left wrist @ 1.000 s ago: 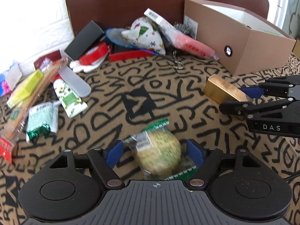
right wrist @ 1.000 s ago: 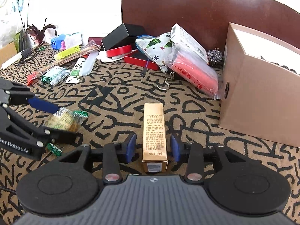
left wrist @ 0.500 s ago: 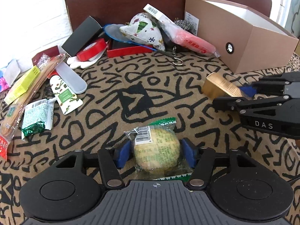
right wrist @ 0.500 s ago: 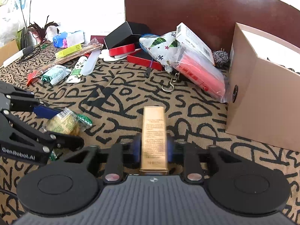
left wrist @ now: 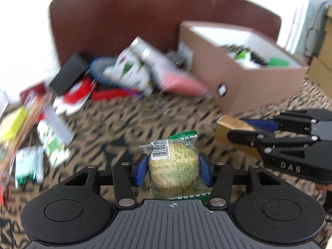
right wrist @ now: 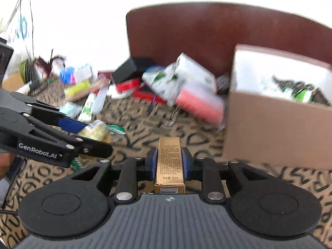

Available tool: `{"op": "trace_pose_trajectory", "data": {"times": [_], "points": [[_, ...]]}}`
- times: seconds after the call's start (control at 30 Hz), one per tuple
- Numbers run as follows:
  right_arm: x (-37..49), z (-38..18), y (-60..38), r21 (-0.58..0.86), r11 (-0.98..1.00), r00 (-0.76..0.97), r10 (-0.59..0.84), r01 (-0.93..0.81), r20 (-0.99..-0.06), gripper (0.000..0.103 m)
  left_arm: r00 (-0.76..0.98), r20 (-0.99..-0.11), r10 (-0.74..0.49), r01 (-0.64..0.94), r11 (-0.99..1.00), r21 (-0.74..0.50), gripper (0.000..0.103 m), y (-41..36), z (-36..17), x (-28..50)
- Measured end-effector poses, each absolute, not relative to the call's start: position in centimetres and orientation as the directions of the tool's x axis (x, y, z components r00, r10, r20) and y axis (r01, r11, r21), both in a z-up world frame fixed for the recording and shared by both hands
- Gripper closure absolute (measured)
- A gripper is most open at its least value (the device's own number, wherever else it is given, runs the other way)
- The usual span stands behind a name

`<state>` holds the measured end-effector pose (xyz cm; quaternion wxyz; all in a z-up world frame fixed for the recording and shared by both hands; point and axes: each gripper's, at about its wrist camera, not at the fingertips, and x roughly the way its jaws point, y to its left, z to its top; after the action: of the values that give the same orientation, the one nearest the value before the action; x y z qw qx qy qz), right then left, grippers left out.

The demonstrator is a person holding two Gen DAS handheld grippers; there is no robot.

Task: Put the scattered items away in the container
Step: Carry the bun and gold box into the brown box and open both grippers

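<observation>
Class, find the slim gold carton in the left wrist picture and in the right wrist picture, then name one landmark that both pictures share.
Left wrist view: the slim gold carton sits at right of centre, held in the right gripper.
Right wrist view: it stands at bottom centre, clamped between blue pads.
Shared landmark: the open brown cardboard box, right of the carton in both.

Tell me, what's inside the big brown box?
The brown box has white walls, and some green, white and black things lie inside, too blurry to name. Its near wall hides the bottom.
</observation>
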<state>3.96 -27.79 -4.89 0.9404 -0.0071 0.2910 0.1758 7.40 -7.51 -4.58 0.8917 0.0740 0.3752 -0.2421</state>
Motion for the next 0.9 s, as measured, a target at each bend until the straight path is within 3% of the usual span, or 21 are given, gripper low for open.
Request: {"op": "trace_pose_trajectory", "data": {"times": [0.5, 0.63, 0.9], "points": [[5.4, 3.7, -37.6, 0.011, 0.980, 0.924, 0.191, -0.198, -0.331, 0.076, 0.629, -0.575, -0.524, 0.603, 0.795, -0.066, 0.050, -20.1, 5.0, 11.9], [7.7, 3.9, -40.4, 0.003, 0.991, 0.936, 0.125, -0.132, -0.328, 0.076, 0.643, -0.574, -0.508, 0.576, 0.814, -0.076, 0.050, -23.0, 5.1, 14.7], [12.3, 0.6, -43.1, 0.015, 0.999, 0.912, 0.041, -0.038, -0.407, 0.076, 0.614, -0.639, -0.464, 0.547, 0.833, -0.079, 0.050, -26.0, 1.6, 19.1]]}}
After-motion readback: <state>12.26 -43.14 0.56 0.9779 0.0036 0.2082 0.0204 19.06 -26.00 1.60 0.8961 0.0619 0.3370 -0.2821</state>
